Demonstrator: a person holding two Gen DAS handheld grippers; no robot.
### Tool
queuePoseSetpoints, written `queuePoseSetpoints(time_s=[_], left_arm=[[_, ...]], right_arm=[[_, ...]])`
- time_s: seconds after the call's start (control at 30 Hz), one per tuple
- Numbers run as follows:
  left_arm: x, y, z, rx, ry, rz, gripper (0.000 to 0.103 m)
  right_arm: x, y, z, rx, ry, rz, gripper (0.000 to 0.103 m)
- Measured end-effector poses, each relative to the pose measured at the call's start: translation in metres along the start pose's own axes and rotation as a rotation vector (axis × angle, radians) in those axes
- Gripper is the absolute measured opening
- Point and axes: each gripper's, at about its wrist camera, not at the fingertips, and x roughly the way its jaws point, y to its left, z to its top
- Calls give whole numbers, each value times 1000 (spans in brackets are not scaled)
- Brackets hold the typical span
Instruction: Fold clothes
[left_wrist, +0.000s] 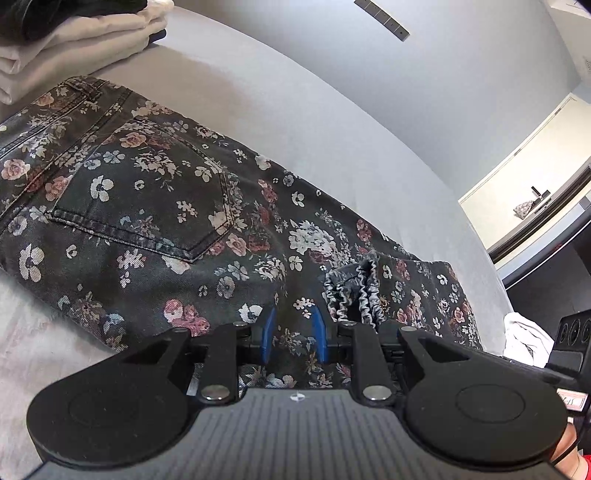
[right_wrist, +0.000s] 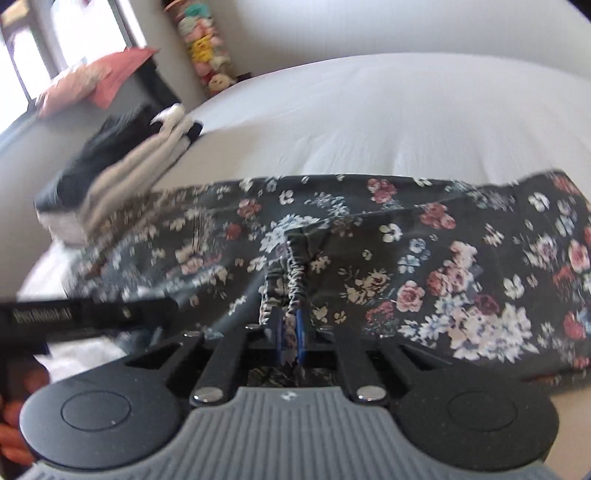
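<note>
Floral jeans (left_wrist: 155, 206) soft, floppy: right gripper (right_wrist: 290, 332) pinches elastic cuff (right_wrist: 291, 280), left gripper (left_wrist: 293, 334) gapes beside it

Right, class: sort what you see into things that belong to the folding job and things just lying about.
Job:
floral jeans
elastic cuff, pinched by right gripper
left gripper, open over the jeans
folded pile

Lying about:
plush toys
red cloth
white cloth

Both wrist views close above floral jeans (left_wrist: 155, 206)
</note>
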Motion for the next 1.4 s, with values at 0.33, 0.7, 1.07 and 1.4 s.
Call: queuePoseSetpoints(time_s=[0.33, 0.7, 1.07, 1.4], left_arm=[[-2, -3, -1, -4, -4, -48, 25], [27, -21, 4, -39, 40, -141, 56], [64, -16, 5, -196, 201, -111, 57], [86, -19, 5, -231, 206, -125, 48]], right_arm=[[-5, 20, 1, -49, 16, 48, 5], [-3, 12, -4, -52, 77, 39, 21], [-12, 5, 1, -111, 120, -51, 32], [-3, 5, -1, -122, 154, -52, 32]])
